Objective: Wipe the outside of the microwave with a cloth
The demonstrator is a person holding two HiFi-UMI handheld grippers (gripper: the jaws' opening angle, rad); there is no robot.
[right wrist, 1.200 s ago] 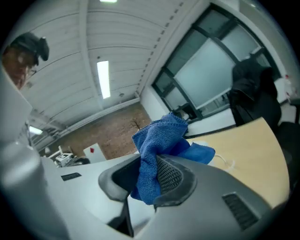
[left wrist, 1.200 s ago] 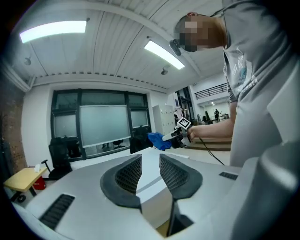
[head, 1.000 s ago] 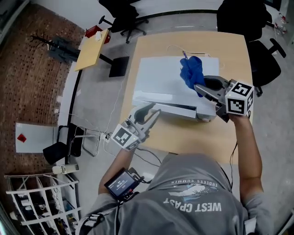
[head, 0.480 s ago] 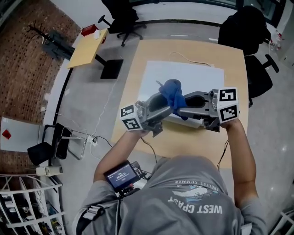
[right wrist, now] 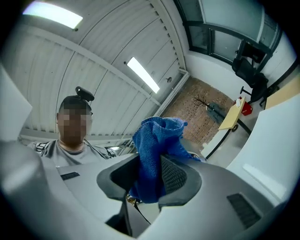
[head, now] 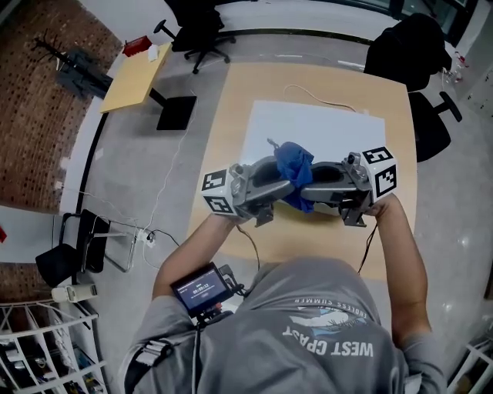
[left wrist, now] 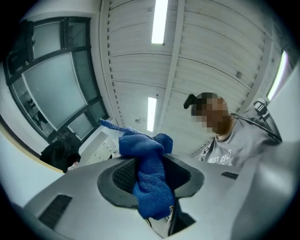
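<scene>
A white microwave (head: pixel 323 127) stands on the wooden table (head: pixel 231 115). Above its front edge both grippers meet tip to tip, tilted upward. A crumpled blue cloth (head: pixel 294 165) hangs between them. The left gripper (head: pixel 279 178) comes in from the left. Its jaws have just been closing, and its pads press on the cloth (left wrist: pixel 150 173). The right gripper (head: pixel 306 187) comes in from the right. Its jaws have just been opening a little, but the cloth (right wrist: pixel 152 159) still fills the gap between its pads. In both gripper views the cloth's top bunches up above the jaws.
A thin white cable (head: pixel 308 96) lies behind the microwave. Black office chairs (head: pixel 408 38) stand beyond the table's far right corner, with another chair (head: pixel 192 23) at the far left. A small wooden side table (head: pixel 135 77) stands on the floor to the left.
The right gripper carried the cloth from over the microwave's back towards the front. The left gripper rose from the front left, turned upward and took hold of the cloth's other side.
</scene>
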